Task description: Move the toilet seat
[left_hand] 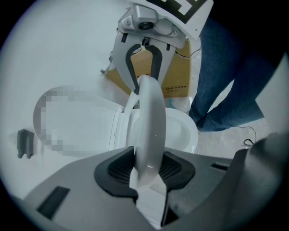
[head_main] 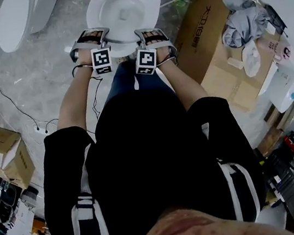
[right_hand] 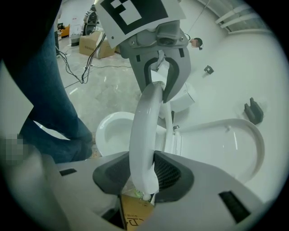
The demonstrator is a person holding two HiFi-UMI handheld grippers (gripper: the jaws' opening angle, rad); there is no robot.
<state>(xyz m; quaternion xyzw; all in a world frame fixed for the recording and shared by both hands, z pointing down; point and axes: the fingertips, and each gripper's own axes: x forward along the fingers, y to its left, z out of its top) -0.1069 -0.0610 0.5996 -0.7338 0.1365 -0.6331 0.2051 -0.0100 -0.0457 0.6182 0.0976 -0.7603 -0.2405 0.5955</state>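
Ideally, left gripper (left_hand: pixel 146 170) and right gripper (right_hand: pixel 144 173), each clamped on the glossy white plastic toilet seat ring (right_hand: pixel 143 131), should rise together, keeping its rim level.

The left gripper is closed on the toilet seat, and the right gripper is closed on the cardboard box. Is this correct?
Wrong for the right gripper: it is also shut on the toilet seat, as the right gripper view shows. The left gripper grips it.
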